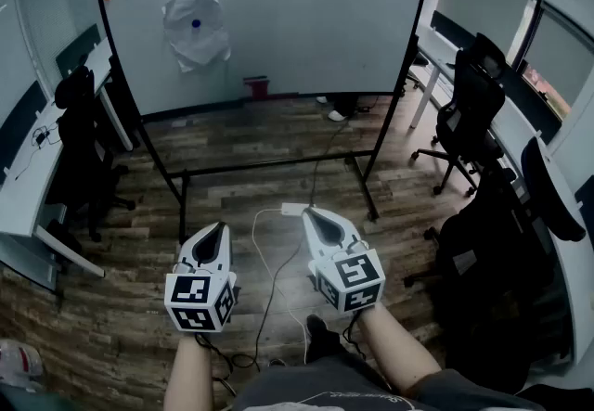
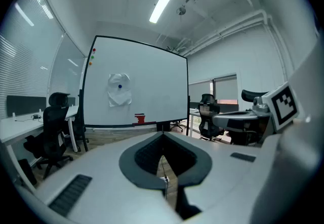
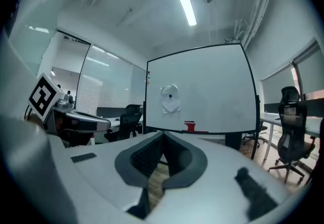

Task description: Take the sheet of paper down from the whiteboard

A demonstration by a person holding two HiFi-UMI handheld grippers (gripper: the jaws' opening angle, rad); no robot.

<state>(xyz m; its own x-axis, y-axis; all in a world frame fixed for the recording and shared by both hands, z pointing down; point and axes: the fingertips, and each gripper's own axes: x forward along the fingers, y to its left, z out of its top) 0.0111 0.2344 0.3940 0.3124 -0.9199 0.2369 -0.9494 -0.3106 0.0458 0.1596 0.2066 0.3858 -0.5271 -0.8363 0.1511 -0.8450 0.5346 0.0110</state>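
Paper [image 1: 200, 43] crumpled on whiteboard [image 1: 306, 10], top cropped; left gripper [image 1: 220, 226] and right gripper [image 1: 307, 212] jaws together, empty.

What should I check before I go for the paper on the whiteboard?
1. Sheet of paper up on the whiteboard, under a blue magnet: ok.
2. Left gripper and right gripper empty: ok.
3. Jaws open for a grasp: not ok, both are shut.
4. Paper within reach: not ok, the board stands well ahead.
5. Floor path free: not ok, a white cable and plug block lie in front.
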